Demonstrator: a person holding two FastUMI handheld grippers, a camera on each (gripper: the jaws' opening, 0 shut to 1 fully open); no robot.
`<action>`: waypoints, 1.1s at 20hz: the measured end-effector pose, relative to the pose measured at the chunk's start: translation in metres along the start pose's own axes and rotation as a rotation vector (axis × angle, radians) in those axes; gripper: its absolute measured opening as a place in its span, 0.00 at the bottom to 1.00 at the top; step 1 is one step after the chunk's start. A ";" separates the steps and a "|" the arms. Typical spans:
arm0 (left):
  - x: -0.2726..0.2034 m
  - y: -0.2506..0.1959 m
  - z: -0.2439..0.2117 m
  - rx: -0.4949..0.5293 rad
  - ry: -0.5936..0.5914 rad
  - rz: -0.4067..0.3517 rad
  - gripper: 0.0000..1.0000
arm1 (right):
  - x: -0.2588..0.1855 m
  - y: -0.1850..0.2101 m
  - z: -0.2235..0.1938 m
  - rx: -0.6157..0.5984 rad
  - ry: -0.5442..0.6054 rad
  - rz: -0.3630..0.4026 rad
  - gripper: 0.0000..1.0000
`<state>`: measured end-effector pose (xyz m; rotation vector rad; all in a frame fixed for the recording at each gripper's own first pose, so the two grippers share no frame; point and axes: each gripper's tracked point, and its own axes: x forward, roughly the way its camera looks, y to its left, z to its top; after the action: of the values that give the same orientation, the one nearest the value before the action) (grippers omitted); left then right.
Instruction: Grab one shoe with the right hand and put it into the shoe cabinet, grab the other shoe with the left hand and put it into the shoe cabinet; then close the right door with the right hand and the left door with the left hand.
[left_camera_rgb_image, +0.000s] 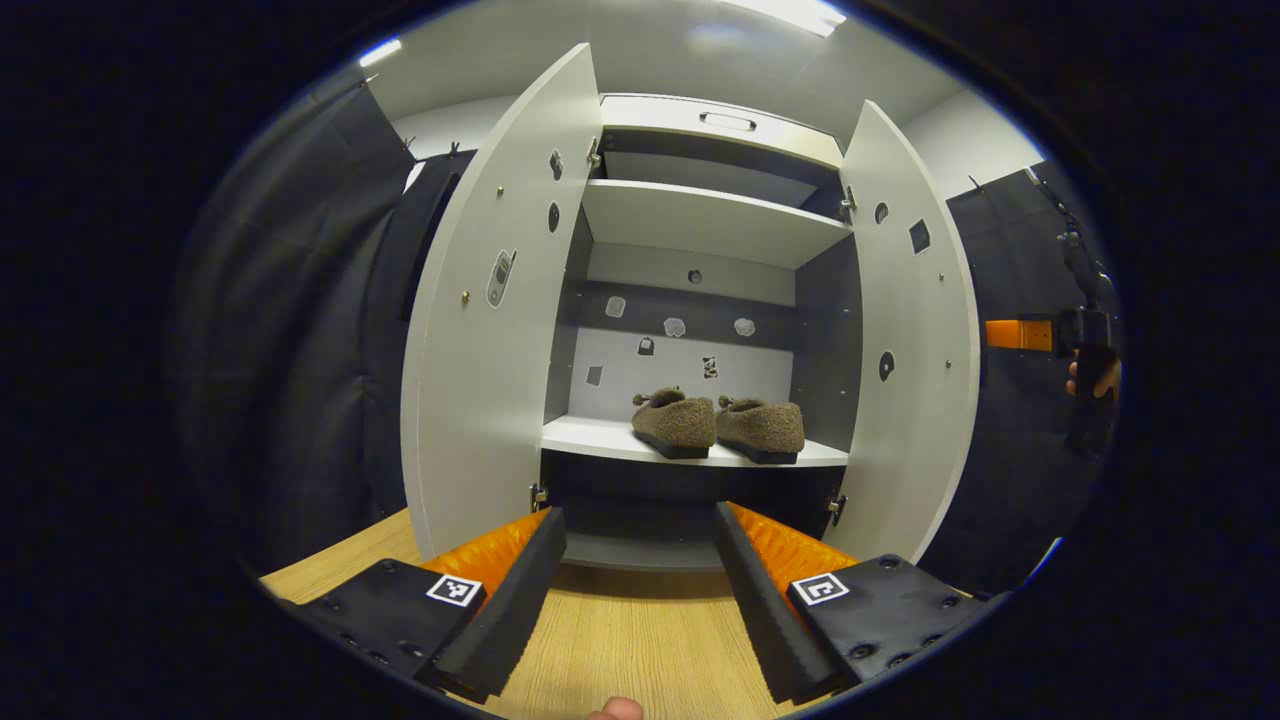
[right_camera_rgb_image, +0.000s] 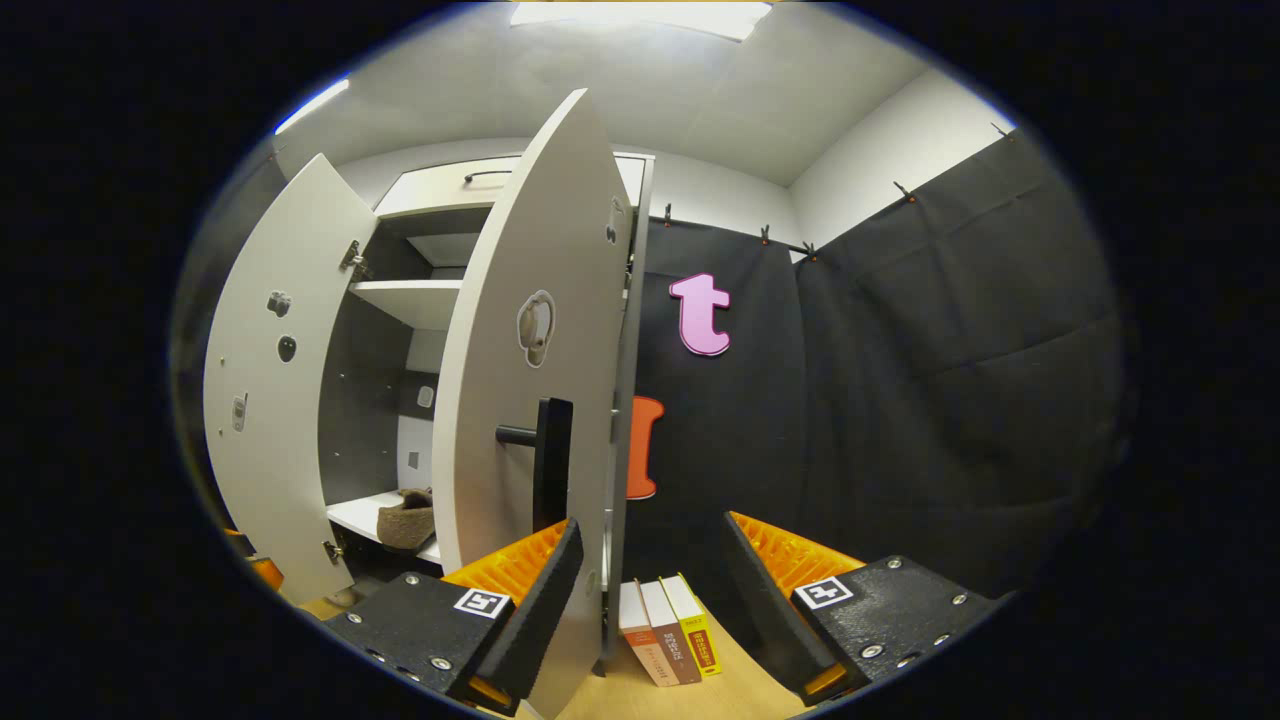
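Shoes: both shoes (left_camera_rgb_image: 718, 425) sit side by side on the lower shelf (left_camera_rgb_image: 600, 440) inside the shoe cabinet (left_camera_rgb_image: 715, 120), toward the right of that shelf; the loading looks done.
Doors: the right door (right_camera_rgb_image: 520, 400) and the left door (left_camera_rgb_image: 500, 300) both stand wide open.
Step in hand: by my reading, closing the right door.
Right gripper: the right gripper (right_camera_rgb_image: 650, 590) is at the free edge of the right door, near its dark handle (right_camera_rgb_image: 550, 460); its fingers are spread wide and hold nothing, with the door edge between them.
Left gripper: the left gripper (left_camera_rgb_image: 640, 590) hangs low over the table (left_camera_rgb_image: 620, 640), facing the cabinet mouth; its fingers are also wide apart and empty.
Nearby: a few books (right_camera_rgb_image: 668, 630) stand on the table just beyond the right door's edge.
Doing it well: press a finger flat on the door's outer face near the handle, not on the thin edge, and swing it in one smooth arc about the hinges.
Risk: the shoes' heels lie near the shelf front, so the door may need a soft last push.
Left hand: better kept back until the right door is shut.
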<state>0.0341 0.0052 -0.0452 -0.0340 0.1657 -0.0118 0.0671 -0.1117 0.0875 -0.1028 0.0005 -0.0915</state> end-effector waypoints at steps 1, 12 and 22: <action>0.000 0.002 0.000 0.001 -0.001 0.004 0.97 | 0.001 0.010 0.002 0.010 0.004 0.026 0.88; -0.007 0.020 0.002 -0.010 -0.004 0.054 0.96 | 0.036 0.104 -0.003 0.048 0.024 0.218 0.92; -0.002 0.019 0.000 -0.005 -0.002 0.040 0.96 | 0.072 0.134 -0.029 0.088 0.069 0.254 0.92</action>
<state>0.0325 0.0238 -0.0458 -0.0360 0.1643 0.0283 0.1507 0.0119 0.0451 -0.0112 0.0785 0.1586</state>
